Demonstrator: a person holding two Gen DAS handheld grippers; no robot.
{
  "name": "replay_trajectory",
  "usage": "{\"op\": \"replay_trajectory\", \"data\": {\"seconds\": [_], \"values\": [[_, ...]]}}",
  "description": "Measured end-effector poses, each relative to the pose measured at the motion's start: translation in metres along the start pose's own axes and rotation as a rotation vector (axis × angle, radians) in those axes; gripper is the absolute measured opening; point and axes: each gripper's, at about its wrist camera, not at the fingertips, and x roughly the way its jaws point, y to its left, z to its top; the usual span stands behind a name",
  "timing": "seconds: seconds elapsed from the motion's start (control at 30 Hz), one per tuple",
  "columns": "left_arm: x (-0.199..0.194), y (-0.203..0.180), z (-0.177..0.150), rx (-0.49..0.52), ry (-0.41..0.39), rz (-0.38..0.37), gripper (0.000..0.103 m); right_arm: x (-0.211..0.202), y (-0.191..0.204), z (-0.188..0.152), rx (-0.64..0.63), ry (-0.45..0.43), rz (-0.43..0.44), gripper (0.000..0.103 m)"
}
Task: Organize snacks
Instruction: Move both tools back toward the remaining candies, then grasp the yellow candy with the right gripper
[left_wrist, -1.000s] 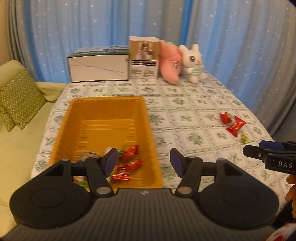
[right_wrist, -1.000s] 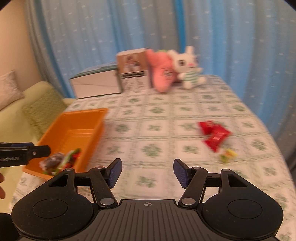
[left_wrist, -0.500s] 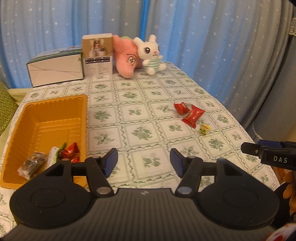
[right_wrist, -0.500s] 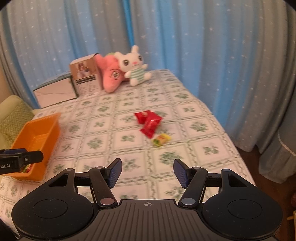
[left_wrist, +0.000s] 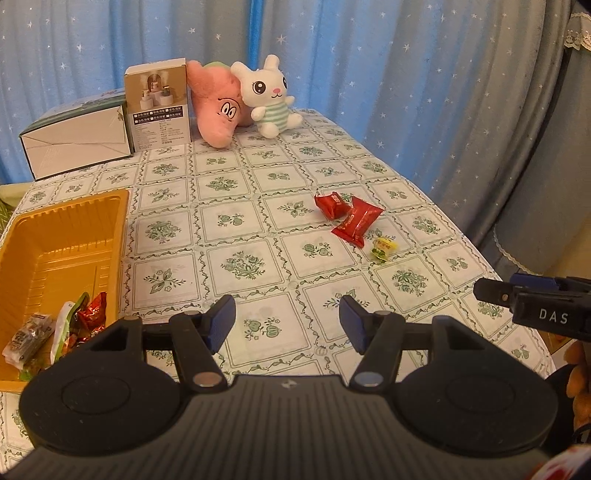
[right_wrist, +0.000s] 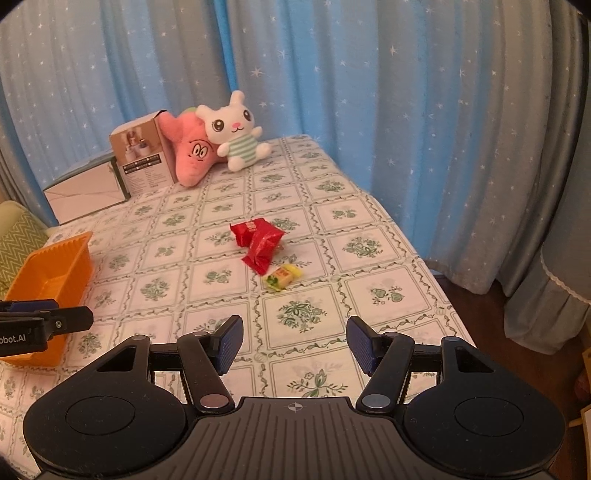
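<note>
On the patterned tablecloth (left_wrist: 240, 266), several snacks are already gathered in the orange tray (left_wrist: 55, 236), three wrapped snacks (right_wrist: 264, 243) remain loose, and both grippers are held apart, empty.

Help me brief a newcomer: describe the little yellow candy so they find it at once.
On the green-patterned tablecloth, right of the orange tray, three loose snacks lie together. The yellow candy lies nearest the grippers, beside two red packets. It is the smallest and the only yellow-green one.
</note>
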Motion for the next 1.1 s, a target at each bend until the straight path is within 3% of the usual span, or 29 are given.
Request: {"op": "replay_trajectory", "data": {"seconds": [0.67, 0.8, 1.1], "values": [[0.096, 0.005, 0.025, 0.015, 0.057, -0.007, 0.058, 0.097, 0.000, 0.015, 0.008, -0.006, 0.062, 0.061], [0.116, 0.006, 0.029, 0.030, 0.062, -0.012, 0.058, 0.121, 0.000, 0.019, 0.023, 0.006, 0.072, 0.049], [0.147, 0.008, 0.035, 0.048, 0.070, -0.026, 0.058, 0.164, 0.004, 0.024, 0.054, 0.047, 0.067, 0.047]]}}
